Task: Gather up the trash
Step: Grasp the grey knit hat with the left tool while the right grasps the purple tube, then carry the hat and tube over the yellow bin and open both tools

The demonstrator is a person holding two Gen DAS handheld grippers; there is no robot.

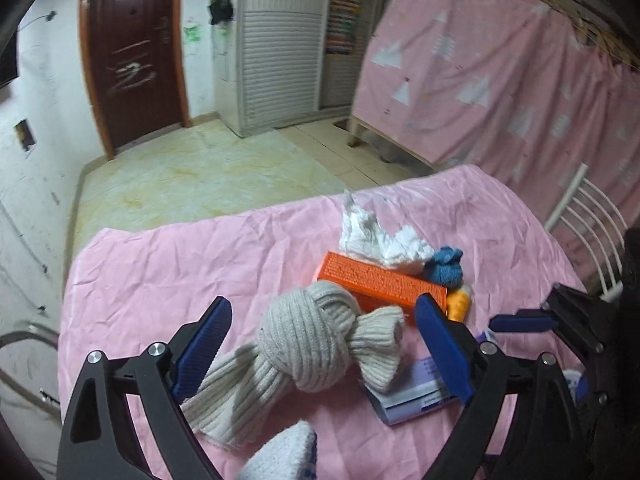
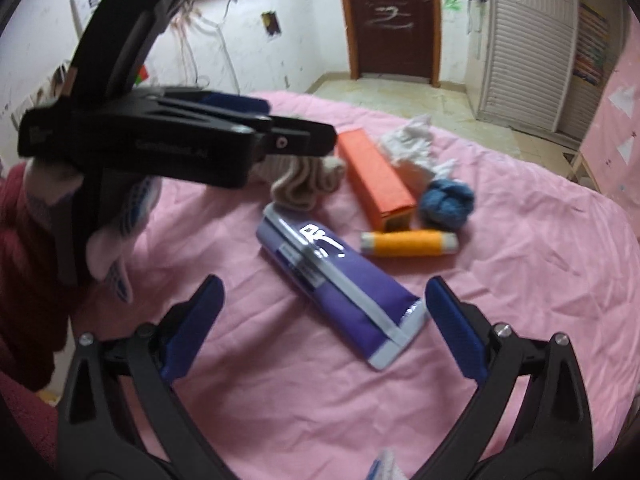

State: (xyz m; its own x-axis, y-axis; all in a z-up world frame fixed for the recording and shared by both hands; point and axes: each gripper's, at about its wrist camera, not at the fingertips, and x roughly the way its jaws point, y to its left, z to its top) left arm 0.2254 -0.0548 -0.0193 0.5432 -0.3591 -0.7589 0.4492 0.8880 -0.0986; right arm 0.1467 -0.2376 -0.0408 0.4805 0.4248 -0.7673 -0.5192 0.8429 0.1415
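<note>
Crumpled tissue [image 1: 376, 236] lies at twelve o'clock beyond my left hand-held gripper [image 1: 320, 344], well apart. Its jaws are spread around a knotted sock [image 1: 312, 344], not touching.

Bare pink cloth [image 2: 520, 300] lies open right of the purple box [image 2: 340, 280]; beyond, the clutter seems tightly bunched.
</note>
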